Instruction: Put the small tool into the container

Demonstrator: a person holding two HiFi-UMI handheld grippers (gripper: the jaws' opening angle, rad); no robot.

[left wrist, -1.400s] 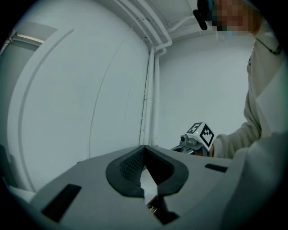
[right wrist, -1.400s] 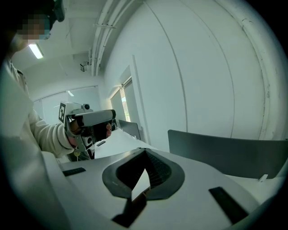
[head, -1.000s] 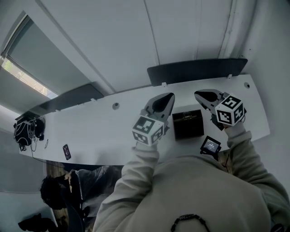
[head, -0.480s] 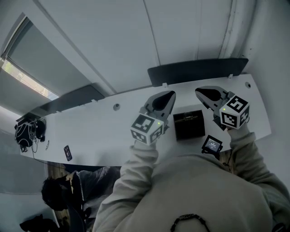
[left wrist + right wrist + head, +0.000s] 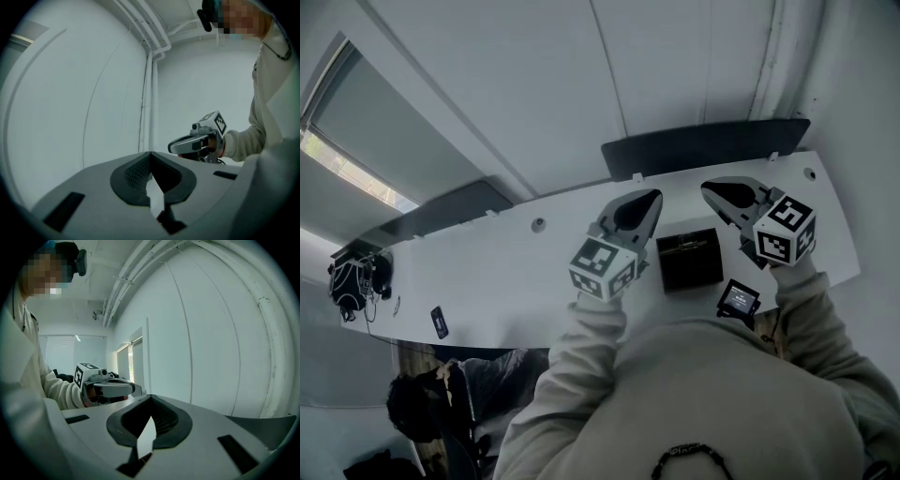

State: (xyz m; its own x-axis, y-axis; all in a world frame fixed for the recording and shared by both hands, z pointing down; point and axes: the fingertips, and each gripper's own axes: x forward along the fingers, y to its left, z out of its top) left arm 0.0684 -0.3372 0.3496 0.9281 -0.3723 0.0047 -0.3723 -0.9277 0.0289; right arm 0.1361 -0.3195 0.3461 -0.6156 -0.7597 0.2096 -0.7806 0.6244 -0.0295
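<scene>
A long white desk [image 5: 487, 272] runs along a pale wall. On it a black box-shaped container [image 5: 690, 262] sits between the two grippers. The left hand-held gripper [image 5: 649, 199] is held just left of the container, jaws together on nothing. The right hand-held gripper [image 5: 710, 190] is to the container's right, likewise closed and empty. The small black tool [image 5: 737, 299] lies outside the container, near the desk's front edge, by the container's near right corner.

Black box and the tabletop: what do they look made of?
Black box: probably hard plastic, matte; uniformly dark, crisp square edges, only faint highlights. Painted metal can't be ruled out.
Tabletop: looks like white laminate or painted board, smooth, low gloss; even colour, no grain.
</scene>
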